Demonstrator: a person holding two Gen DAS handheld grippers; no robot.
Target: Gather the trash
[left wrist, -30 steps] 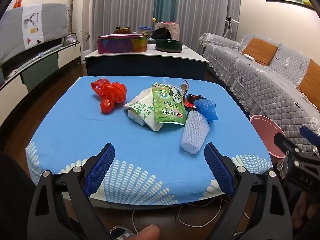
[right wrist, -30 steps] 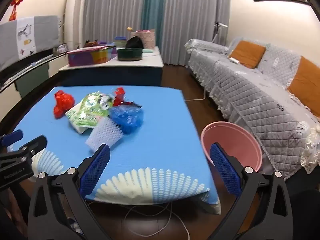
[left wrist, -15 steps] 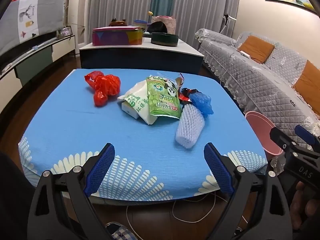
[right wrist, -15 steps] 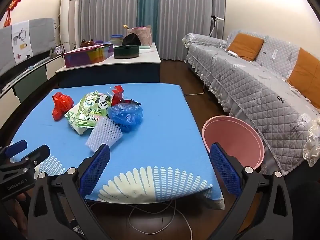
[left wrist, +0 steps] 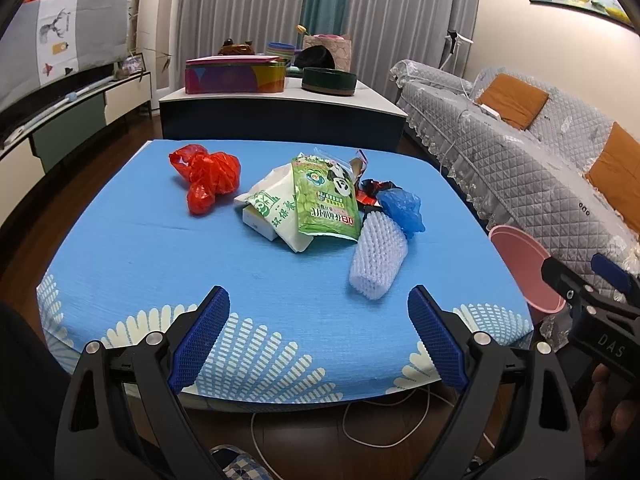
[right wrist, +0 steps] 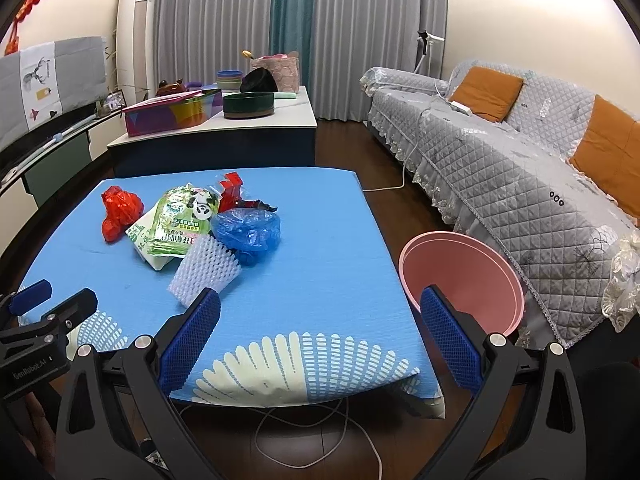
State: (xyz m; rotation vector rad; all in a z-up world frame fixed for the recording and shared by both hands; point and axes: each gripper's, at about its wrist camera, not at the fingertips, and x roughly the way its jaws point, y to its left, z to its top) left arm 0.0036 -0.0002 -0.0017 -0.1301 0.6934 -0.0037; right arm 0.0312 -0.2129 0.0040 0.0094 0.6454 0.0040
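White foam netting sleeve (left wrist: 378, 258) lies nearest me in the trash heap mid-table, touching the blue plastic bag (left wrist: 402, 206) and green panda packet (left wrist: 326, 202); red bag (left wrist: 206, 178) sits toward the left edge. Pink bin (right wrist: 462, 280) stands off the table's (left wrist: 160, 252) right edge. My left gripper (left wrist: 316, 334) and right gripper (right wrist: 320, 330) both hover wide open, empty, at the near edge.

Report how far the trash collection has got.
Nothing is done: the pink bin looks empty. Both tongs, left and right, are open and hold nothing. The red bag, snack packet, foam net and blue bag remain on the table.
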